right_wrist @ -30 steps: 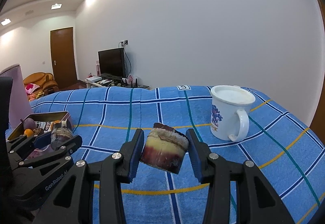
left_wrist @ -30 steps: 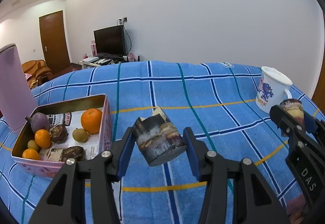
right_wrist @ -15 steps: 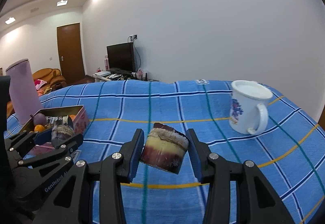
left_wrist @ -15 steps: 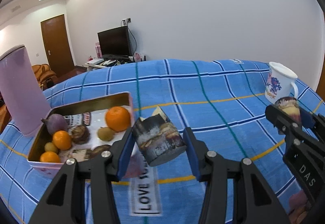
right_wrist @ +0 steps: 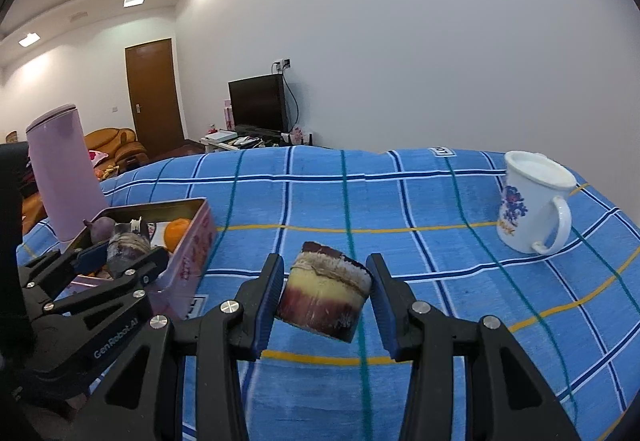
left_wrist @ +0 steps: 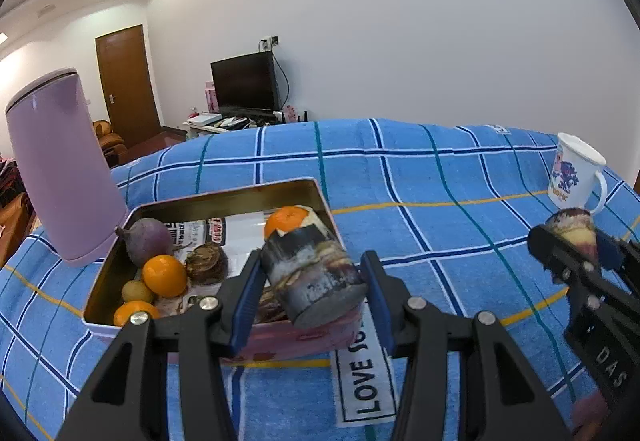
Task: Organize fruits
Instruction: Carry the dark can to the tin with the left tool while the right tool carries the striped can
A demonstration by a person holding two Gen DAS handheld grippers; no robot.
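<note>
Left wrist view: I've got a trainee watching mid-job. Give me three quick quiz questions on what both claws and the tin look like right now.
1. True or false: the left claw holds its sugarcane piece over the tin.
2. What does the right claw hold? A) an orange B) a second cane piece C) the mug
3. Fill in: the tall purple canister stands on the tin's ____ side in the left wrist view.

Key: 1 true; 2 B; 3 left.
</note>
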